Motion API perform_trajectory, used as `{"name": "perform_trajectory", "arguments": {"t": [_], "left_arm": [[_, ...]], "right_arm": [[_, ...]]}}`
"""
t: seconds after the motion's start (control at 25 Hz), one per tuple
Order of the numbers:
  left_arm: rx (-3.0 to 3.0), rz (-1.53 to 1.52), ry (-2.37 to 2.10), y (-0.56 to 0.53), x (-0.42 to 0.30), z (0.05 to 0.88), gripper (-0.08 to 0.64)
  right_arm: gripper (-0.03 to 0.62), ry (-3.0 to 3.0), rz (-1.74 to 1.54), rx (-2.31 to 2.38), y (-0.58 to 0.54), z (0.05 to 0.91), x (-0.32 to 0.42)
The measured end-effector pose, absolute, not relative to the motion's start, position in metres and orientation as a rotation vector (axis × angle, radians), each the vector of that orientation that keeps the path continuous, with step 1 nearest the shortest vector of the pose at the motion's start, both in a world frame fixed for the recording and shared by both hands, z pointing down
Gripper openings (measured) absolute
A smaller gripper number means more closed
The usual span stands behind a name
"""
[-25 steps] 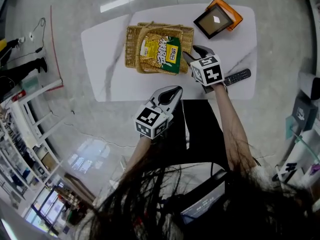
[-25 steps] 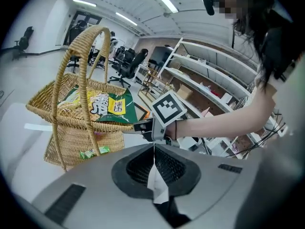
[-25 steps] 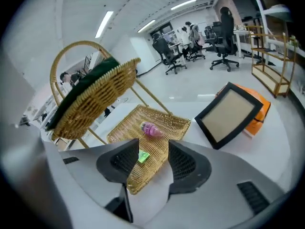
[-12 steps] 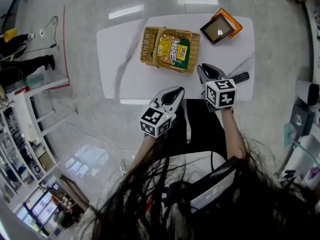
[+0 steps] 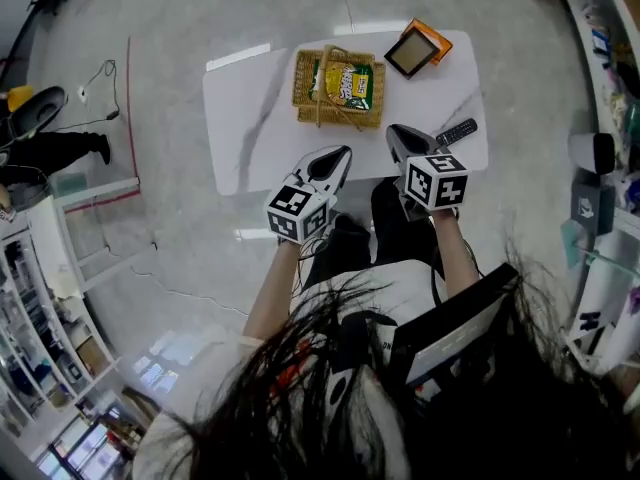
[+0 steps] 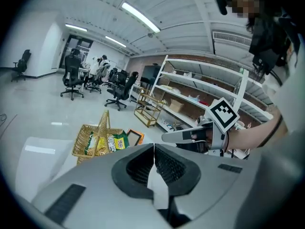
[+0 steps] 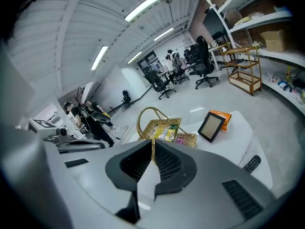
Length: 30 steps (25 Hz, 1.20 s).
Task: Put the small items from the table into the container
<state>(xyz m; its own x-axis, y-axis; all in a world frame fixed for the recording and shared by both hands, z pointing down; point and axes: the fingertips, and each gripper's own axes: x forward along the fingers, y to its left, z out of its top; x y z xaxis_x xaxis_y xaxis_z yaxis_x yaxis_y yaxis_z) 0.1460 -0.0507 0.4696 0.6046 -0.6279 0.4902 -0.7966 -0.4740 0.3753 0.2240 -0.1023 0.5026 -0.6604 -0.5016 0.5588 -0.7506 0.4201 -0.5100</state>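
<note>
Remote (image 5: 456, 132), right of the basket (image 5: 299, 90): probably light, rigid, slick, best pinched across its narrow middle; left gripper (image 5: 343, 153) jaws together, empty; right gripper (image 5: 393, 131) closing on nothing.

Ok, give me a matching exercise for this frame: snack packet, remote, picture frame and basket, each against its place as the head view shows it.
Things:
1 snack packet
2 remote
3 picture frame
4 basket

Places:
A flat on the bare table, right side
B middle of the table's far edge
C inside the basket
D far right corner, by an orange box

Pairs: 1-C, 2-A, 3-D, 4-B
</note>
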Motion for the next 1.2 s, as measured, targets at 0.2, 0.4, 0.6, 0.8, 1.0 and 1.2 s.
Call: {"name": "perform_trajectory", "arguments": {"t": [0.2,0.4,0.6,0.8,1.0,1.2], "left_arm": [[2.288,0.386,-1.122,-0.021,0.113,0.45,0.006],[2.327,0.339,-1.153,0.015,0.084,0.428,0.006],[2.33,0.321,-1.169,0.062,0.058,0.422,0.006],[2.295,0.315,-1.186,0.103,0.044,0.428,0.006],[2.315,0.307,-1.179,0.125,0.047,0.425,0.006],[2.358,0.318,-1.152,0.133,0.059,0.42,0.006]], "right_arm": [[0.029,-2.38,1.063,1.127,-0.064,0.473,0.203],[0.028,-2.39,1.069,1.158,-0.011,0.455,0.186],[0.028,-2.406,1.093,1.149,0.044,0.446,0.165],[0.028,-2.416,1.068,1.122,0.085,0.441,0.157],[0.028,-2.432,1.073,1.118,0.108,0.434,0.158],[0.028,-2.429,1.025,1.117,0.119,0.433,0.162]]}}
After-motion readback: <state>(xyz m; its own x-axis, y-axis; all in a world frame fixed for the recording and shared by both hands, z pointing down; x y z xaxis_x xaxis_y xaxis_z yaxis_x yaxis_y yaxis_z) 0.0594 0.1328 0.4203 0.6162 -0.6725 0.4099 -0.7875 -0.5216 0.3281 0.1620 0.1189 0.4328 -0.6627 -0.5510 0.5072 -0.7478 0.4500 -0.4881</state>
